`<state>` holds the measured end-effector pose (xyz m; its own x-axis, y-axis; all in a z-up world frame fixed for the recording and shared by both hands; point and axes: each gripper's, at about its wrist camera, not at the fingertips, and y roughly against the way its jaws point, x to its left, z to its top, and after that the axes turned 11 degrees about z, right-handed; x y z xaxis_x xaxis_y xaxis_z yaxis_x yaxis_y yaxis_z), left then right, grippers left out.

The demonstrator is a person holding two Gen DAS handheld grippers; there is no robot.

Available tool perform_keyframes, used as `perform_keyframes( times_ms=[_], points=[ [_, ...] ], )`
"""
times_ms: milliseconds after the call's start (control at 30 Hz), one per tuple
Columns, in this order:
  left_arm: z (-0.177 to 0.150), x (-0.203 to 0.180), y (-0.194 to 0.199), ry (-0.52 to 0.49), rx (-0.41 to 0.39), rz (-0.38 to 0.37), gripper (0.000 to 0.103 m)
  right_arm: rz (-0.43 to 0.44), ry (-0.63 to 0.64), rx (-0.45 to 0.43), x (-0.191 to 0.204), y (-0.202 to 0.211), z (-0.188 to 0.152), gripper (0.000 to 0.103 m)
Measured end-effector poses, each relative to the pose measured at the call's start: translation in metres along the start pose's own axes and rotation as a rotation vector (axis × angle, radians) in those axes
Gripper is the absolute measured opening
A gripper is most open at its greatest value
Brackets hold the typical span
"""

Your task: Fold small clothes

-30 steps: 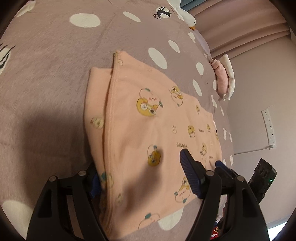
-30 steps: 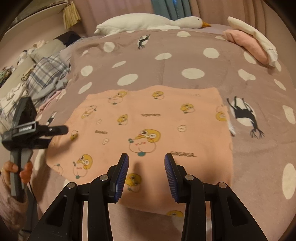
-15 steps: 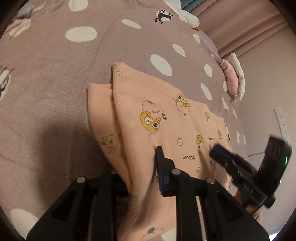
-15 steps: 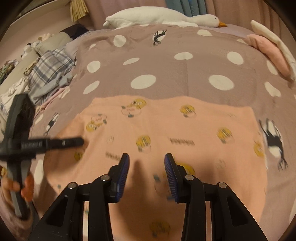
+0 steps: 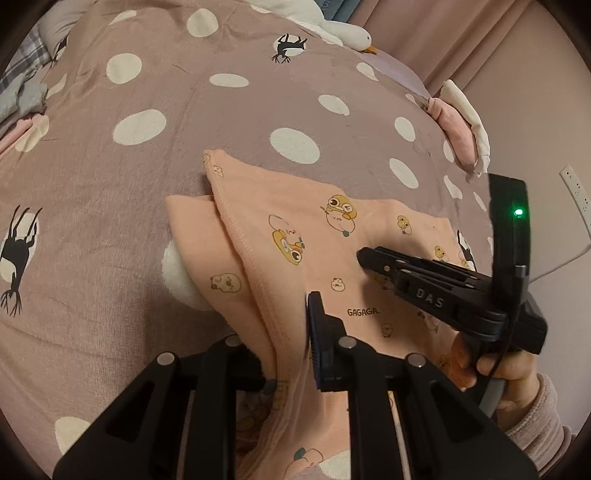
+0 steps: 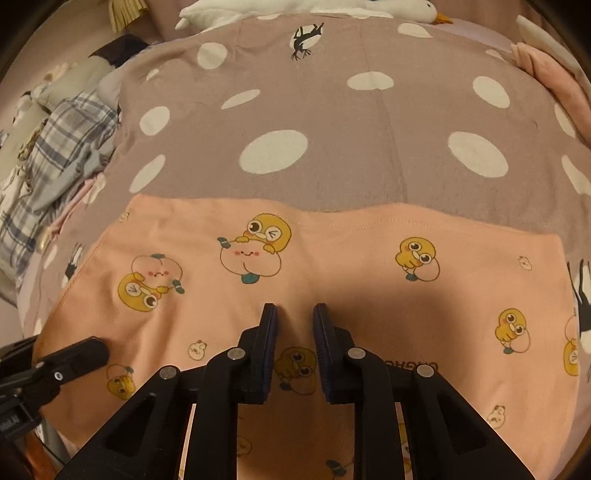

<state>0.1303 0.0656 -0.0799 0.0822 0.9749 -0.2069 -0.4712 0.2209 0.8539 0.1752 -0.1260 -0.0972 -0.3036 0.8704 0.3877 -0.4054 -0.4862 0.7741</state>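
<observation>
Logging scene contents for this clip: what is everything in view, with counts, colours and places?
garment: one, peach with duck prints, on the blanket, near side
blanket: one, mauve with white dots, covering the bed
goose plush: one, white, far edge
plaid clothes: one pile, blue-grey, left side
folded cloths: pink and white, far right
socket strip: one, white, on the wall
left gripper: black, closing, garment edge between its jaws
right gripper: black, closing, garment ridge between its tips
hand: one, pink sleeve, holding the right gripper

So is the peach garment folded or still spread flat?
Partly folded: the peach garment shows one layer lapped over another at its left edge.
</observation>
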Motion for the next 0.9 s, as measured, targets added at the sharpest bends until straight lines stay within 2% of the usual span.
perform_keyframes(
  times_ms=[200, 367, 600, 767, 900],
  points=[
    [-0.001, -0.005, 0.003, -0.011, -0.005, 0.012, 0.015, 0.035, 0.043, -0.002, 0.006, 0.024, -0.018, 0.022],
    [-0.002, -0.011, 0.007, -0.028, -0.013, 0.026, 0.015, 0.062, 0.102, 0.051, 0.018, 0.036, -0.052, 0.022],
    [-0.003, -0.021, 0.010, -0.046, -0.021, 0.041, 0.015, 0.039, 0.190, 0.098, 0.031, 0.048, -0.092, 0.022],
    [-0.003, -0.030, 0.013, -0.065, -0.025, 0.047, 0.015, 0.069, 0.207, 0.131, 0.030, 0.057, -0.100, 0.022],
    [-0.003, -0.042, 0.018, -0.095, -0.034, 0.046, 0.015, 0.166, 0.139, 0.103, 0.020, 0.069, -0.091, 0.022]
  ],
)
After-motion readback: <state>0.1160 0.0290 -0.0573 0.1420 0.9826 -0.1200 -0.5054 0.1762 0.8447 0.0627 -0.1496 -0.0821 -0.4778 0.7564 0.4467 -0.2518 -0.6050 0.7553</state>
